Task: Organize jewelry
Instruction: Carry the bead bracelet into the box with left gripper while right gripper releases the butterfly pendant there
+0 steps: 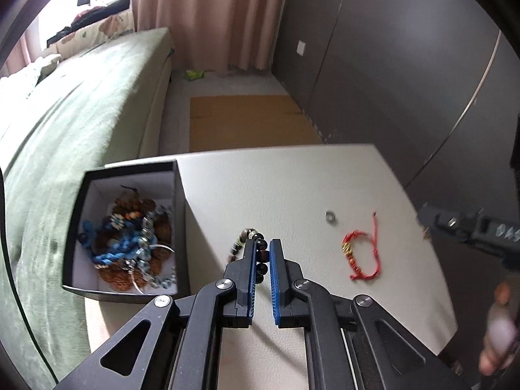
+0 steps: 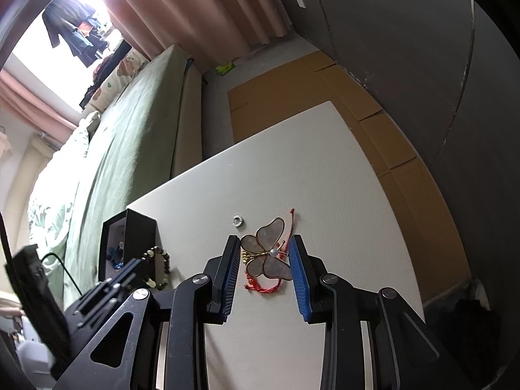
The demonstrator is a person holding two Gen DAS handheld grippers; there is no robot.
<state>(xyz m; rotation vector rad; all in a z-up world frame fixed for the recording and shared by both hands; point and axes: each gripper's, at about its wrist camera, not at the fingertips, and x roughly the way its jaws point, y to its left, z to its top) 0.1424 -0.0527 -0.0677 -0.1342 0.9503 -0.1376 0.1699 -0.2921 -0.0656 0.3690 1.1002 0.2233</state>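
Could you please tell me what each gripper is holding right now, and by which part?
The left gripper pinches the beaded bracelet by its beads; the right gripper holds the butterfly ornament by its wing edges.

A long bed under a rumpled sage-green cover runs along the left side of the room, with patterned cream pillows heaped at its far end. Dusty-pink pleated curtains hang to the floor beside a bright window, where dark clothes dangle on a line. Flattened brown cardboard covers the pale floor next to a dark grey panelled wall, which carries a small white switch plate. A crumpled lime-green scrap lies at the curtain's foot.
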